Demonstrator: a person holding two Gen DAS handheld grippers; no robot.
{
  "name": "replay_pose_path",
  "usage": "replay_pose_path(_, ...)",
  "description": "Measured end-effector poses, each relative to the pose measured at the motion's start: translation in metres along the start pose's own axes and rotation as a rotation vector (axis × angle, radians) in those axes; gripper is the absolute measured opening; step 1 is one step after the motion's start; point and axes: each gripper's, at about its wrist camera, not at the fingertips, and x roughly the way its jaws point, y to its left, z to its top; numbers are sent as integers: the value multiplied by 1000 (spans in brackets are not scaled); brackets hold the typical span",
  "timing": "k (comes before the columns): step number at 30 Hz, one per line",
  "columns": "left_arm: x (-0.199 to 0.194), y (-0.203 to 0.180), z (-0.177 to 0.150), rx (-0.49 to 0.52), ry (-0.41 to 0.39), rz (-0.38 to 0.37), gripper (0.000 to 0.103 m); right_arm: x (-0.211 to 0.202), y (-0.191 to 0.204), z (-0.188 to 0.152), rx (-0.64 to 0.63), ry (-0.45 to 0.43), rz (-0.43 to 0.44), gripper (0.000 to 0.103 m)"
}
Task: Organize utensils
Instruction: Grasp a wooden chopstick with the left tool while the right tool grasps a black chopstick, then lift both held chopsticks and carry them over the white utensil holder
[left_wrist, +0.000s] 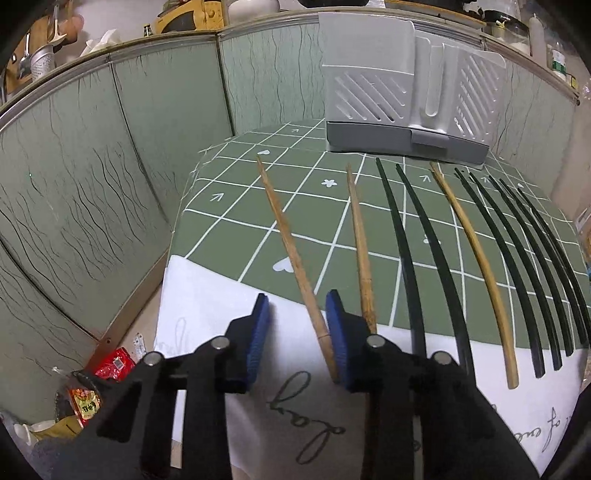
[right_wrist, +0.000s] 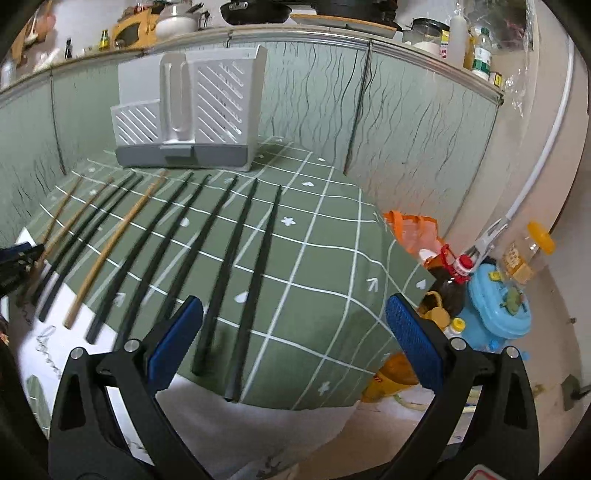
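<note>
Wooden and black chopsticks lie side by side on a green checked tablecloth (left_wrist: 240, 206). My left gripper (left_wrist: 297, 299) is low over the near end of the leftmost wooden chopstick (left_wrist: 284, 236). That stick runs between the blue pads, close against the right pad, with a gap to the left pad. A second wooden chopstick (left_wrist: 360, 240) lies just outside the right finger. My right gripper (right_wrist: 294, 299) stands wide open above the near ends of the two rightmost black chopsticks (right_wrist: 258, 258), holding nothing. A white slotted utensil holder (left_wrist: 369, 85) (right_wrist: 221, 99) stands at the table's far edge.
Green panel walls (left_wrist: 92, 184) close in the table at the back and left. Red snack packets (left_wrist: 114, 363) lie on the floor at the left. Right of the table are an orange bag (right_wrist: 410, 229), bottles and a blue container (right_wrist: 495, 306).
</note>
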Motion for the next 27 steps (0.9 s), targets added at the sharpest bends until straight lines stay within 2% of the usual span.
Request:
replay_pose_path(2, -1, 0, 0, -2, 1, -6, 28, 2, -1, -1, -1, 11, -18, 93)
replay_pose_path(4, -1, 2, -1, -15, -1, -9, 25, 7, -2, -2, 7, 32, -14, 79)
replay_pose_path(5, -1, 2, -1, -17, -3, -4, 23, 9, -3, -2, 12, 43, -14, 76)
replay_pose_path(6, -1, 3, -2, -19, -5, 7, 18, 12, -4, -4, 16, 61, -14, 68)
replay_pose_path(10, -1, 8, -2, -46, -9, 14, 8, 12, -2, -4, 27, 54, 22, 52)
replay_pose_path(14, -1, 8, -2, -40, -14, 16, 8, 10, 4, -7, 24, 48, 57, 46)
replay_pose_path(18, -1, 9, -3, -44, -16, 12, 8, 13, 11, -11, 16, 73, 97, 35)
replay_pose_path(24, -1, 9, -3, -39, -19, 16, 8, 15, 14, -13, 20, 75, 96, 26)
replay_pose_path(27, -1, 9, -2, -33, -22, 17, 8, 14, 17, -13, 11, 75, 115, 15)
